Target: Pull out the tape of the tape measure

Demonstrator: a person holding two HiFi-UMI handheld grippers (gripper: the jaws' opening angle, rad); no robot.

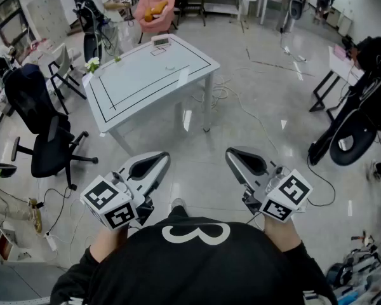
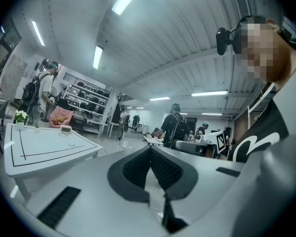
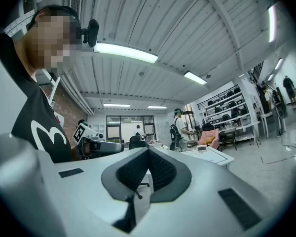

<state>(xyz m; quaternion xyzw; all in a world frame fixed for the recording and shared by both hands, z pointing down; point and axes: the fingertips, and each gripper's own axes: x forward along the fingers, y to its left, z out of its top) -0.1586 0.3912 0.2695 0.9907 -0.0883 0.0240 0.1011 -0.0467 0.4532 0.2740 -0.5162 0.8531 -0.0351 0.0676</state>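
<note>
A white table (image 1: 140, 84) with a black line round its top stands a few steps ahead of me. At its far end lies a small boxy object (image 1: 160, 41), too small to identify, and a tiny pale item (image 1: 170, 67) sits near the middle. The boxy object (image 2: 65, 129) also shows in the left gripper view. Both grippers are held close to my chest, well short of the table. My left gripper (image 1: 161, 158) is shut with nothing between its pads, as its own view (image 2: 150, 150) shows. My right gripper (image 1: 232, 152) is likewise shut and empty (image 3: 148, 151).
A black office chair (image 1: 49, 150) stands left of the table, and a small flower pot (image 1: 92, 63) sits on the table's left corner. A pink chair (image 1: 155, 8) and a person (image 1: 105, 5) are behind it. Cables (image 1: 241, 110) lie on the floor; dark equipment (image 1: 359, 122) stands at right.
</note>
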